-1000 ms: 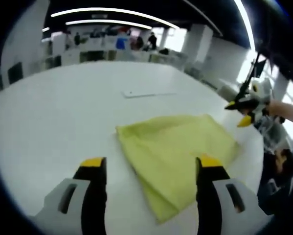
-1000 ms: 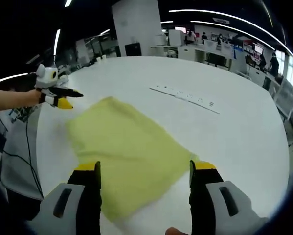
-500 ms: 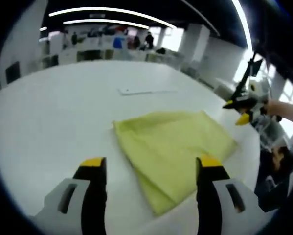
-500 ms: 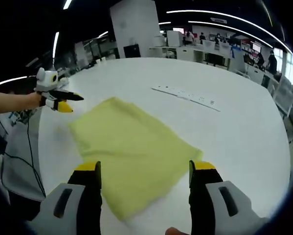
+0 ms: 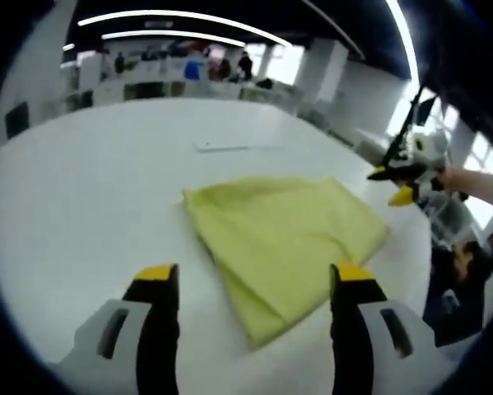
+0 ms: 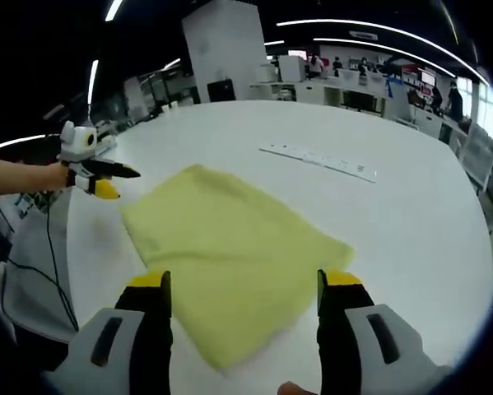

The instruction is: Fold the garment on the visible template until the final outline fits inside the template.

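A yellow garment lies folded into a rough rectangle on the white table. My left gripper hovers over its near edge, open, with nothing held between the yellow-tipped fingers. From the opposite side, my right gripper is also open above the garment, holding nothing. Each gripper appears in the other's view, held in a hand off the cloth's far corner: the right gripper and the left gripper.
A thin white strip lies flat on the table beyond the garment, also seen as the strip. Cables hang off the table edge at the left. Desks and people stand far behind.
Both views have shifted a little with the hands. The garment lies as before and both grippers stay open and off the cloth.
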### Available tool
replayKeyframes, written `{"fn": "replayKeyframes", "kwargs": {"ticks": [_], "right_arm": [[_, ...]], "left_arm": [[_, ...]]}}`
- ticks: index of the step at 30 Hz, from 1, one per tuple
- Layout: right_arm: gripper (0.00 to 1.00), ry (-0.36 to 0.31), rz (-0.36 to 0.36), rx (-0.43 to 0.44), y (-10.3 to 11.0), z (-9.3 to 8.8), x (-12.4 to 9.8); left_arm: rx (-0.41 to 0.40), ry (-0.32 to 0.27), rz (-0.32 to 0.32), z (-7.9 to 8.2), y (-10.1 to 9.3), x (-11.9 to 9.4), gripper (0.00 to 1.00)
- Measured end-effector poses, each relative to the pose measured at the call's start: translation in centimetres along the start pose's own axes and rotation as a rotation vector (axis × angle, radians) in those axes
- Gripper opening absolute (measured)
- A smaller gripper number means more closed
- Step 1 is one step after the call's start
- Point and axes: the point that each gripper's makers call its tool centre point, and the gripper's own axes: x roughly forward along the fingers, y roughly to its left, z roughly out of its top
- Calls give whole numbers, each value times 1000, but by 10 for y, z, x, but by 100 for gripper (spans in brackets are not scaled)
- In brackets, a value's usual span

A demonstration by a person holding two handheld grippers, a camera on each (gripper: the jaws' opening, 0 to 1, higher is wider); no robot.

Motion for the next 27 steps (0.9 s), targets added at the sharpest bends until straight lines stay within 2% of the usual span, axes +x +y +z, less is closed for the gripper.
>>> {"fn": "replayKeyframes", "kwargs": {"ticks": [3, 8, 21, 27], "right_arm": [[71, -13, -1, 5, 5, -5, -2], [71, 3, 6, 15, 12, -21, -3], [70, 9, -14, 39, 8, -33, 0], [70, 16, -11, 61, 16, -52, -3]], "left_arm": [[0, 8, -13, -8, -3, -1, 71], [-10, 26, -23, -22, -5, -4, 70], [-7, 37, -35, -31, -11, -6, 69], [-4, 68, -61, -48, -21, -4, 68]]}}
